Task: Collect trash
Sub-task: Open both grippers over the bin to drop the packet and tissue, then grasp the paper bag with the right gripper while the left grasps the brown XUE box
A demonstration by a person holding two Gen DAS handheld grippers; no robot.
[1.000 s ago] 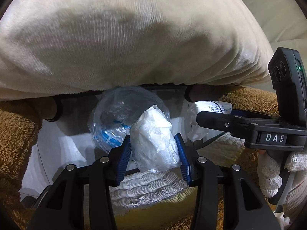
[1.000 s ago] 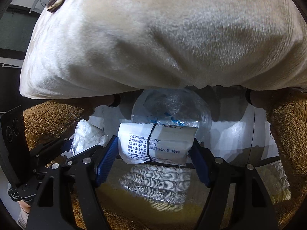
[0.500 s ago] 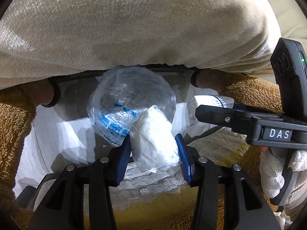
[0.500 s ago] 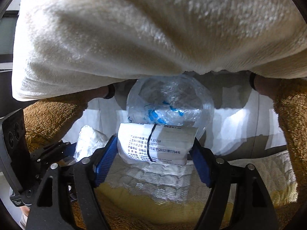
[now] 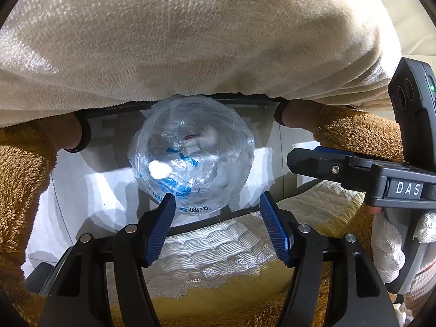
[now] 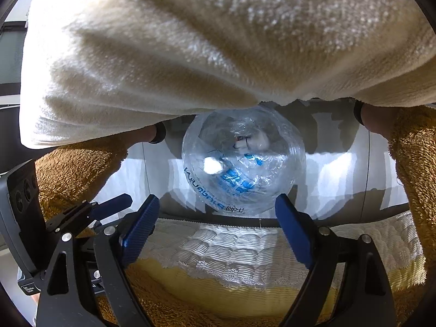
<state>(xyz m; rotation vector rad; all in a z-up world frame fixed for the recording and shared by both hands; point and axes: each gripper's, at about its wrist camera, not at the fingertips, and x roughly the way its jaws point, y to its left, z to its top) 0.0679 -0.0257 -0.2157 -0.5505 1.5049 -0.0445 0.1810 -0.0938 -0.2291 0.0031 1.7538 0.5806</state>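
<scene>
A clear plastic trash bag with blue print hangs open below, also in the right wrist view. Inside it lie a white tissue wad and a white packet. My left gripper is open and empty just above the bag's near rim. My right gripper is open and empty above the same rim. The right gripper shows at the right edge of the left wrist view, and the left gripper at the left edge of the right wrist view.
A cream fleece blanket fills the upper half of both views. Brown fleece flanks both sides. A white and yellow quilted cushion lies under the grippers. The floor under the bag is pale.
Both grippers opened. The tissue wad left the left gripper and the white packet left the right gripper; both now lie inside the bag.
</scene>
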